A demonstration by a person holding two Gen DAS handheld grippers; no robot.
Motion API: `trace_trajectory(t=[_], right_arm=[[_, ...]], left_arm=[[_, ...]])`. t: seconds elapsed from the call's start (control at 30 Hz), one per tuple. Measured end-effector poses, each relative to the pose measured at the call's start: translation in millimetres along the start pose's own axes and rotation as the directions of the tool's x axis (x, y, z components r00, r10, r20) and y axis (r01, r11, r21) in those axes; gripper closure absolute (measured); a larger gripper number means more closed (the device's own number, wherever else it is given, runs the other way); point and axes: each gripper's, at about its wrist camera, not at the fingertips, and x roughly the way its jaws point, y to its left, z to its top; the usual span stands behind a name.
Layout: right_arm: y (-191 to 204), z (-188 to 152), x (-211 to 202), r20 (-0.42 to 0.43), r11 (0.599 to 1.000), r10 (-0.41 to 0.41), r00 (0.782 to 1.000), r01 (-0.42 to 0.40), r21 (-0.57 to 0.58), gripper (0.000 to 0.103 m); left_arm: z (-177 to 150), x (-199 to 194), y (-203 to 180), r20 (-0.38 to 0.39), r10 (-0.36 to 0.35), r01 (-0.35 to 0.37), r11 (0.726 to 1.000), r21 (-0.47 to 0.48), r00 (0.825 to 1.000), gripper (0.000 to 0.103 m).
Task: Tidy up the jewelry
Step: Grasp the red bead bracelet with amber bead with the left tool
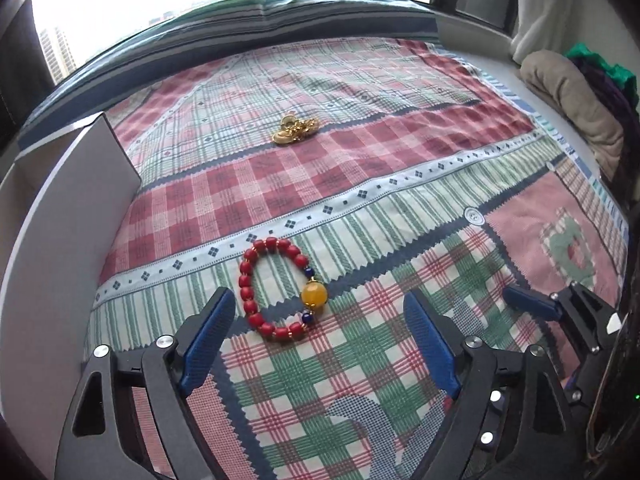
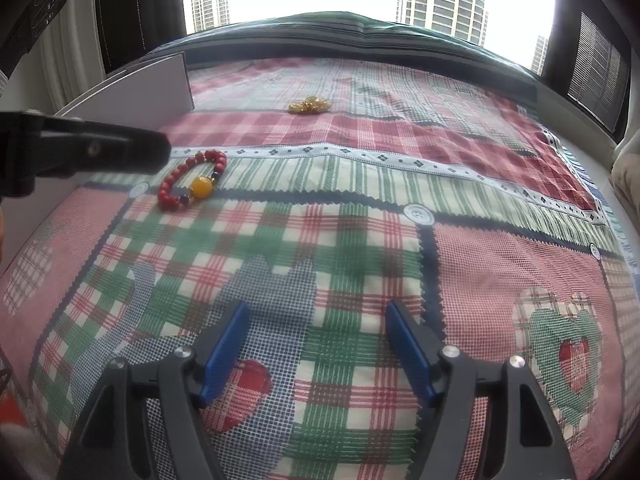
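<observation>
A red bead bracelet (image 1: pixel 280 288) with a big yellow bead lies on the patchwork cloth, just ahead of my left gripper (image 1: pixel 320 300), which is open and empty. The bracelet also shows in the right wrist view (image 2: pixel 192 185), far left. A pile of gold jewelry (image 1: pixel 296 130) lies farther back; it also shows in the right wrist view (image 2: pixel 310 105). My right gripper (image 2: pixel 318 312) is open and empty, low over the cloth, and shows at the right of the left view (image 1: pixel 532 304). The left gripper's finger (image 2: pixel 104 152) shows at the left of the right view.
A white box (image 1: pixel 80 184) stands at the left edge of the cloth; it also shows in the right wrist view (image 2: pixel 160 88). Folded clothes (image 1: pixel 576 100) lie at the far right. A window runs along the back.
</observation>
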Motion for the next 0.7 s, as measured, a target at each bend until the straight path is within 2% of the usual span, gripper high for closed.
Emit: trace_trajectory(t=[0.07,0.17,0.37,0.4,0.47,0.5,0.57,0.7], right_arm=[[0,0,0,0.0,1.0,0.0,1.0,0.0,0.0,0.031],[0,0,0,0.0,1.0,0.001,1.0,-0.001,0.0,0.031],[0,0,0,0.0,1.0,0.001,1.0,-0.001,-0.001,0.03],[0,0,0,0.0,1.0,0.001,1.0,-0.001,0.0,0.03],[0,0,0,0.0,1.0,0.001,1.0,-0.001,0.0,0.03],[0,0,0,0.0,1.0,0.001,1.0,-0.001,0.0,0.03],[1,0,0,0.0,1.0,0.001,1.0,-0.001,0.0,0.03],[1,0,0,0.0,1.0,0.001,1.0,-0.001,0.0,0.03]], left_arm=[[3,19,-1,-0.021,0.007,-0.006,1.0,0.011,1.0,0.023],[2,40,1,-0.065,0.005,-0.004,1.0,0.017,0.998,0.034],[2,43,3,-0.073,-0.028,0.031,0.999,0.031,0.997,0.04],[3,43,4,-0.078,-0.03,0.032,0.999,0.031,0.997,0.045],[5,41,7,-0.087,-0.041,0.044,0.999,0.028,0.995,0.068],[6,41,9,-0.094,-0.053,0.055,0.998,0.021,0.994,0.087],[5,40,14,-0.101,-0.083,0.082,0.997,-0.012,0.991,0.087],[-6,31,25,-0.083,-0.094,0.088,0.993,-0.072,0.992,0.087]])
